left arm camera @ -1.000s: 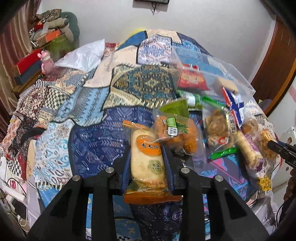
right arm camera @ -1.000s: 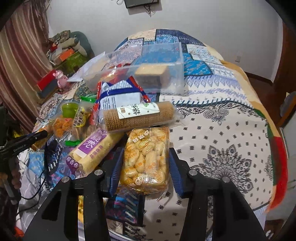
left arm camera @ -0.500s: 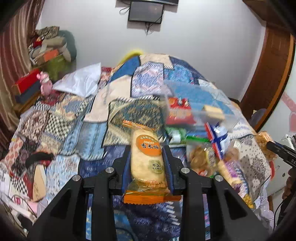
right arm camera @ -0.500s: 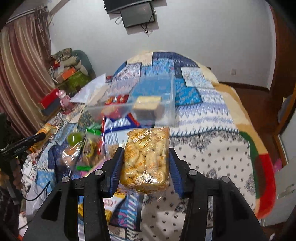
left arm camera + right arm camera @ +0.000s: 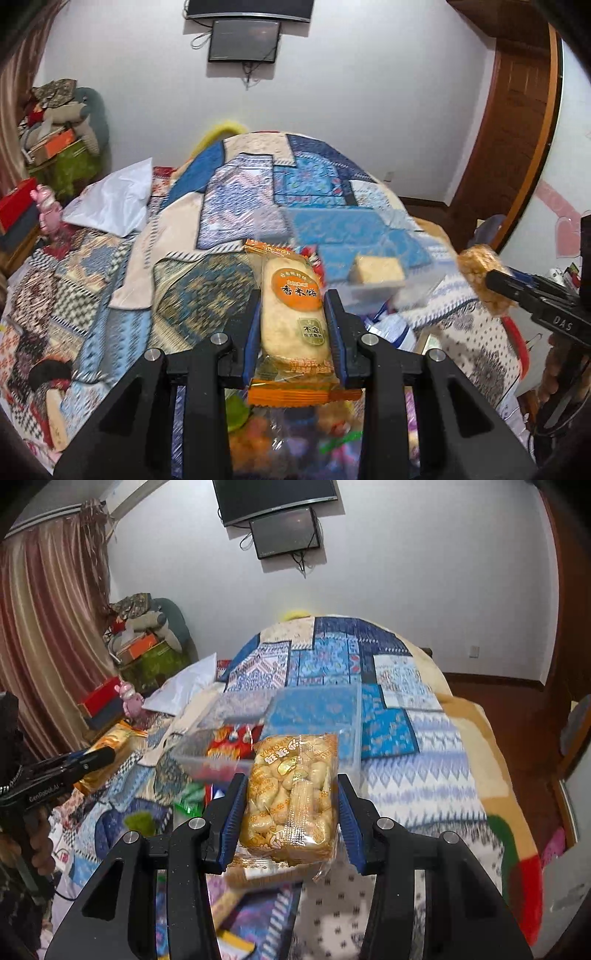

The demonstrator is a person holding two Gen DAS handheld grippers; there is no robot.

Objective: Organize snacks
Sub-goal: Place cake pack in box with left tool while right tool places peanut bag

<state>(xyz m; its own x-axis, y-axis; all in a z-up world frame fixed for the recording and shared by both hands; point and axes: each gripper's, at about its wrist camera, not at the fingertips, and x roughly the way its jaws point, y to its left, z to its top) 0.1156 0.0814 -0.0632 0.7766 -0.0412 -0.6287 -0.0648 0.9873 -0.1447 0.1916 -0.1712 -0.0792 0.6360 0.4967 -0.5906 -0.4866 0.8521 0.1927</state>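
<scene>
My left gripper (image 5: 293,314) is shut on an orange rice cracker packet (image 5: 293,317) and holds it above the bed. My right gripper (image 5: 291,801) is shut on a clear bag of yellow puffed snacks (image 5: 291,794), also lifted. Each gripper shows in the other view: the right one (image 5: 495,282) with its snack bag (image 5: 478,269) at the right edge, the left one (image 5: 103,755) with its packet (image 5: 114,744) at the left. A clear plastic box (image 5: 314,716) lies ahead on the quilt, holding a red packet (image 5: 229,742) and a tan block (image 5: 376,269). Loose snacks (image 5: 295,435) lie below the grippers.
The patchwork quilt (image 5: 236,206) covers the bed. A white pillow (image 5: 114,203) lies at the far left. Red boxes (image 5: 16,206) and a pile of clutter (image 5: 59,129) stand left of the bed. A wooden door (image 5: 517,129) is at the right; screens (image 5: 284,531) hang on the far wall.
Both grippers have risen and tilted up from the snack pile, each keeping its packet. The clear box now sits closer ahead and the pile has dropped below view.
</scene>
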